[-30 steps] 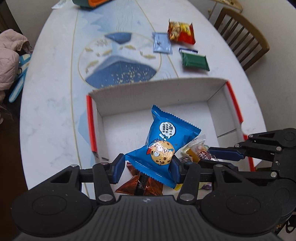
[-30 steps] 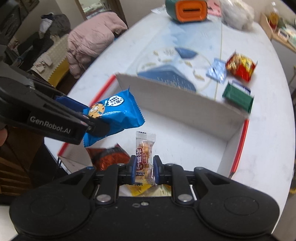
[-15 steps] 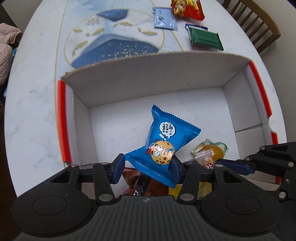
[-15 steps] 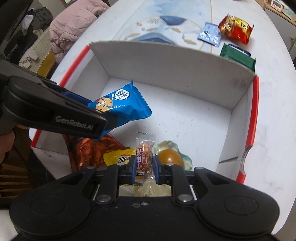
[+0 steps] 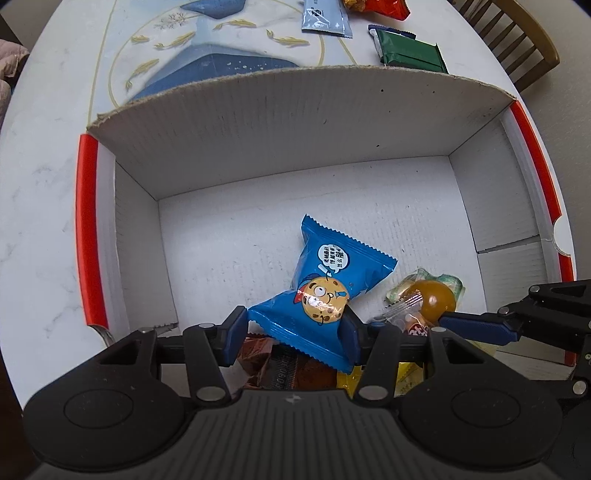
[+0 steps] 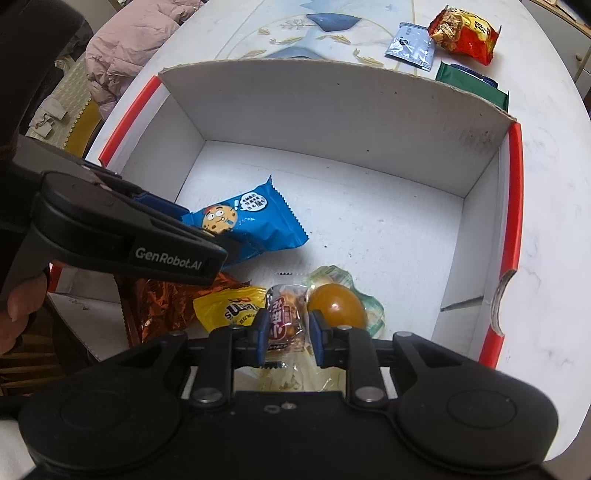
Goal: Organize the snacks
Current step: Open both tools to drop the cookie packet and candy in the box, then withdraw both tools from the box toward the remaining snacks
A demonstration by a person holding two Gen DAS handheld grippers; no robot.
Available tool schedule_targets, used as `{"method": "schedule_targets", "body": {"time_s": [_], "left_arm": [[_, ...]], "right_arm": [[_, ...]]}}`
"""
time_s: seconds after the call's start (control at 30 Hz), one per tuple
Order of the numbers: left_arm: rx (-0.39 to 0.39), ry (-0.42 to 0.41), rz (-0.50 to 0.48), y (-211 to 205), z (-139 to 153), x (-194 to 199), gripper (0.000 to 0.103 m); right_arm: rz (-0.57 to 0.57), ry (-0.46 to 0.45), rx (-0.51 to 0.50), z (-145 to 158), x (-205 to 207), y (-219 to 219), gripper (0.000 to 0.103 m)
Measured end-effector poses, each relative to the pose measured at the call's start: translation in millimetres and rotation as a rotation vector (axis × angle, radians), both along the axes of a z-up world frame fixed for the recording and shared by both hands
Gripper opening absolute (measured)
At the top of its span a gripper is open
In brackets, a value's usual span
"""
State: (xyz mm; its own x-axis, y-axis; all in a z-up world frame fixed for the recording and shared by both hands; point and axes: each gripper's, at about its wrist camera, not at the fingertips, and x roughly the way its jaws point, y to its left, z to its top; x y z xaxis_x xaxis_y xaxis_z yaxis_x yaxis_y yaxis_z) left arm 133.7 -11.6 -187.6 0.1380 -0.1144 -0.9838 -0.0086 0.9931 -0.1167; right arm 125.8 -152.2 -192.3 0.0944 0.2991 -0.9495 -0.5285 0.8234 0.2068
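Note:
My left gripper (image 5: 295,328) is shut on a blue cookie packet (image 5: 332,273), held low inside a white cardboard box (image 5: 295,122) with red edges. In the right wrist view that blue cookie packet (image 6: 255,221) hangs just above the box floor (image 6: 369,229). My right gripper (image 6: 289,325) is down at the near end of the box and its jaws are opening. A small clear snack packet (image 6: 282,317) stands between the pads, and the right pad has come off it. The packet rests on the snack pile.
An orange foil packet (image 6: 162,306), a yellow packet (image 6: 229,308) and an amber jelly cup (image 6: 334,308) lie in the box's near end. Beyond the box lie a green packet (image 5: 410,55), a silver sachet (image 5: 325,18) and a red bag (image 6: 465,35). A wooden chair (image 5: 517,44) stands at the right.
Both grippers have sunk into the box. The right jaws have parted around the small packet, which now sits among the other snacks. The left still grips the blue packet.

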Motion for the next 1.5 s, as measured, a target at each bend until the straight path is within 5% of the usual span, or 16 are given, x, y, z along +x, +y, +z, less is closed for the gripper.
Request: {"method": "schedule_targets", "body": {"time_s": [0.57, 0.93, 1.5], "left_arm": [[-0.032, -0.053, -0.01, 5, 26, -7, 0.063], [-0.063, -0.173, -0.024, 14, 77, -24, 0.079], [-0.081, -0.363, -0.06, 25, 166, -14, 0.087]], "right_arm": [[-0.037, -0.039, 0.056, 20, -8, -9, 0.06], [-0.048, -0.144, 0.119, 72, -21, -13, 0.077], [-0.041, -0.365, 0.153, 154, -10, -27, 0.094]]}}
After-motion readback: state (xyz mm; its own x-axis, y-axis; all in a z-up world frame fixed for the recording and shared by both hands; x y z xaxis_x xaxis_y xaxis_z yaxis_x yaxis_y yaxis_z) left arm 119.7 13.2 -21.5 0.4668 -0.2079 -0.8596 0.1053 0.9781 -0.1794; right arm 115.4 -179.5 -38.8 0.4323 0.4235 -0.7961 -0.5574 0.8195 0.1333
